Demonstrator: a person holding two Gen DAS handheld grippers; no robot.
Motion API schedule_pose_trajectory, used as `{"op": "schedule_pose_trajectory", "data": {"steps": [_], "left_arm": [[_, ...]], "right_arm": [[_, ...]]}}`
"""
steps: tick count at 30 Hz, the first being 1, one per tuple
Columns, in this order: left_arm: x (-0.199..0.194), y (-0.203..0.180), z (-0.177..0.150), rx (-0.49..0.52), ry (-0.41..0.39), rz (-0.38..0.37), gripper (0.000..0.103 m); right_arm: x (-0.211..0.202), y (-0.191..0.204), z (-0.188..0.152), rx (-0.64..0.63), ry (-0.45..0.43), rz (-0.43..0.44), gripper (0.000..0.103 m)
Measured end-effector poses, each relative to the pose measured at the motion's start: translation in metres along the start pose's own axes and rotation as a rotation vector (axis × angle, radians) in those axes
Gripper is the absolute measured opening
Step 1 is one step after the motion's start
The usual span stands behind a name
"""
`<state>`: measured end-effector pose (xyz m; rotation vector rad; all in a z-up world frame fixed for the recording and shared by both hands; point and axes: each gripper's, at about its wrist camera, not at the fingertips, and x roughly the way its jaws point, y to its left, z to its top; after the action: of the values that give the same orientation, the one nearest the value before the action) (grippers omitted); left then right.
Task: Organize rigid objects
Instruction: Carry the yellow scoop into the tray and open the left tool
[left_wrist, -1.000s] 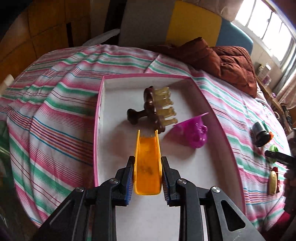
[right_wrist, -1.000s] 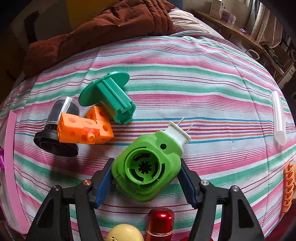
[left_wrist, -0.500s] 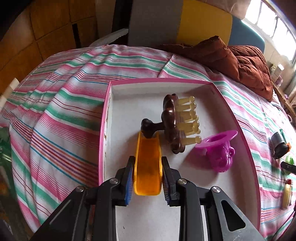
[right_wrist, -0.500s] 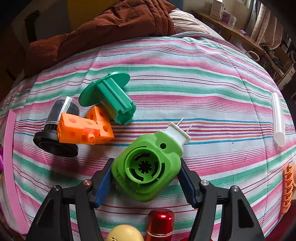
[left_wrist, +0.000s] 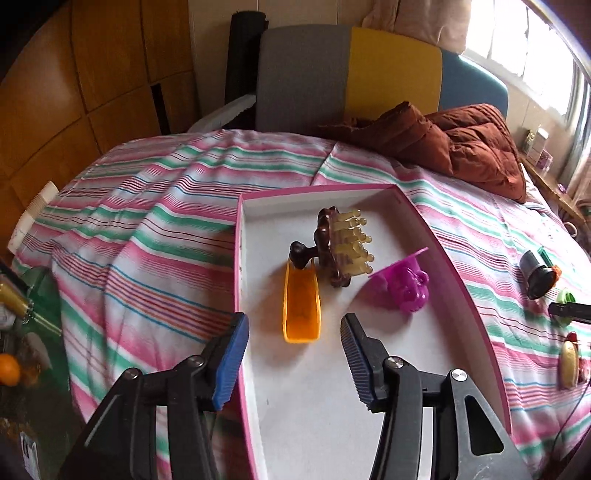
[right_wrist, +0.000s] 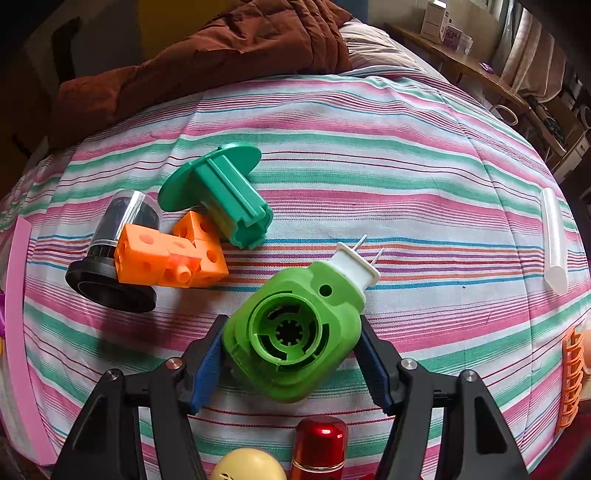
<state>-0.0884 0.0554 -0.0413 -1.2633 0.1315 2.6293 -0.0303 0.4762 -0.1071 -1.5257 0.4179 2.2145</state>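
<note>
My left gripper (left_wrist: 293, 325) hovers over the near part of a white tray with a pink rim (left_wrist: 369, 190). Its jaws are opening, and the pads touch nothing. Just ahead of them an orange scoop (left_wrist: 301, 302) lies loose on the tray floor, its far end against a brown brush with yellowish bristles (left_wrist: 328, 247). A purple plastic piece (left_wrist: 406, 284) lies to the right of the brush. My right gripper (right_wrist: 291, 325) is shut on a green plug-in device (right_wrist: 291, 332) with a white two-pin plug, low over the striped bedspread.
Beyond the right gripper lie a teal flanged piece (right_wrist: 225, 188), joined orange cubes (right_wrist: 166, 254) and a black container with a clear cap (right_wrist: 110, 266). A white tube (right_wrist: 554, 240) and an orange clip (right_wrist: 570, 376) lie right. A red-capped bottle (right_wrist: 319, 439) and a cream ball (right_wrist: 247, 465) sit near. A brown quilt (left_wrist: 461, 147) lies behind.
My left gripper has let go of the orange scoop and drawn back and up. The scoop now rests in the tray by the brush. The right gripper and green device have not moved.
</note>
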Motion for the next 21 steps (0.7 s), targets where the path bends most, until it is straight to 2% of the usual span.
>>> {"op": "schedule_pose_trajectory", "data": {"steps": [9, 21], "left_arm": [[-0.04, -0.004, -0.022, 0.006, -0.03, -0.038, 0.053], [-0.051, -0.009, -0.036, 0.018, -0.02, -0.044, 0.053]], "right_arm": [[-0.002, 0.0, -0.001, -0.004, -0.01, -0.007, 0.066], [-0.01, 0.006, -0.01, -0.016, -0.019, 0.003, 0.066]]}}
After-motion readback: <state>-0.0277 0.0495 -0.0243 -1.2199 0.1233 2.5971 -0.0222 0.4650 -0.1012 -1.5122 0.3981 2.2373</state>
